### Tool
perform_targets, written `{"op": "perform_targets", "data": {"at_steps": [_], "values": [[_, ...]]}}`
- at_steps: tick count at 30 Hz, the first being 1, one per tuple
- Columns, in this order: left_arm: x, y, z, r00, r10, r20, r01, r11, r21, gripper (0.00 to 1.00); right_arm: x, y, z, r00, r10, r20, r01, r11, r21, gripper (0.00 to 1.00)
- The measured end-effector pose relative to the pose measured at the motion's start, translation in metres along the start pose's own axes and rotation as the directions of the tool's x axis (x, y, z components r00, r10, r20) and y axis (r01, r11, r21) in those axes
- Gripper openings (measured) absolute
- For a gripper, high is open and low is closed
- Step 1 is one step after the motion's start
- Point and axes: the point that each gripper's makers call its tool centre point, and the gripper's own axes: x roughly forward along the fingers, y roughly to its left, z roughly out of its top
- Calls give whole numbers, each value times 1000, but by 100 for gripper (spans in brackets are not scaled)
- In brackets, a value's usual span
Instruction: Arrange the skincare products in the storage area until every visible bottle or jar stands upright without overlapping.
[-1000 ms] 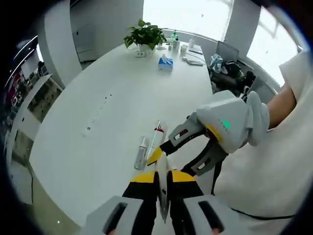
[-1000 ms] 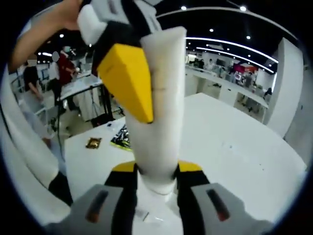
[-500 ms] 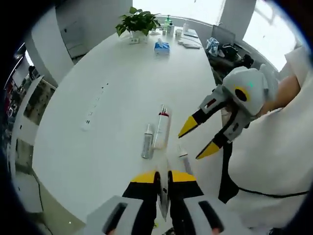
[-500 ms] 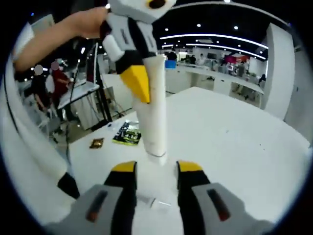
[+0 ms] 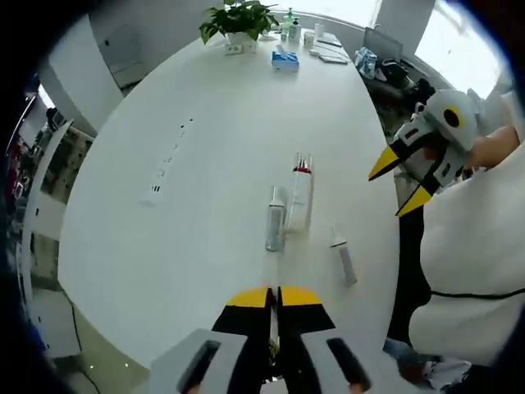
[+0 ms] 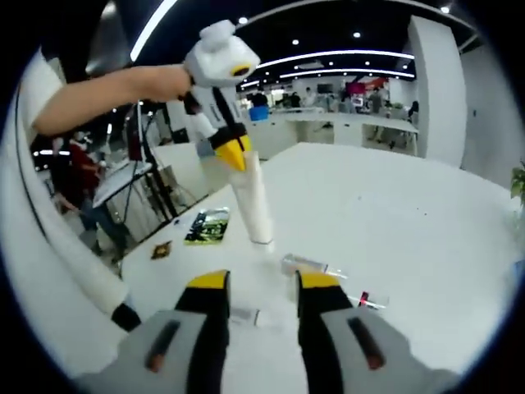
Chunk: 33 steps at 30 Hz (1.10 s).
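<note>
Skincare tube (image 6: 256, 201) clamped upright (left hand-held gripper (image 6: 234, 152)), bottles (image 5: 276, 217) lying, plant (image 5: 238, 16) far

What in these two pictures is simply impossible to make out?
- Left gripper view: the white tube held by the left gripper is edge-on and hidden between its jaws.
- Left gripper view: labels on the three products lying on the table, the clear bottle, red-capped tube and small white tube, are too small.
- Right gripper view: items near the right gripper are small and blurred.
</note>
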Motion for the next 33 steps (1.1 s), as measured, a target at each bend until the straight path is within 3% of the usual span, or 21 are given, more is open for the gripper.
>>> {"op": "perform_targets", "data": {"at_steps": [6,7,9,13,24,33], "values": [[26,5,-5,999,-24,-25,25,1000,9,0,-9,-6,-11,999,-31,-20,31,999,15,29],[26,6,11,998,-28,62,29,999,-14,0,-9,-7,-11,999,-33,-21,34,999,17,29],[26,9,6,1000,-27,9,27,1000,-14,0,-13,-11,-13,999,-47,-18,48,998,31,29],[24,13,8,1000,-21,-5,21,1000,16,0,-15,-14,-18,998,-62,-34,63,997,35,29],[27,39,20,1000,-18,4,18,1000,8,0,-24,-25,-25,995,-91,-40,93,994,61,29],[32,55,42,1000,2,21,-3,1000,16,0,-29,-33,-25,993,-117,-34,119,990,73,29]]}}
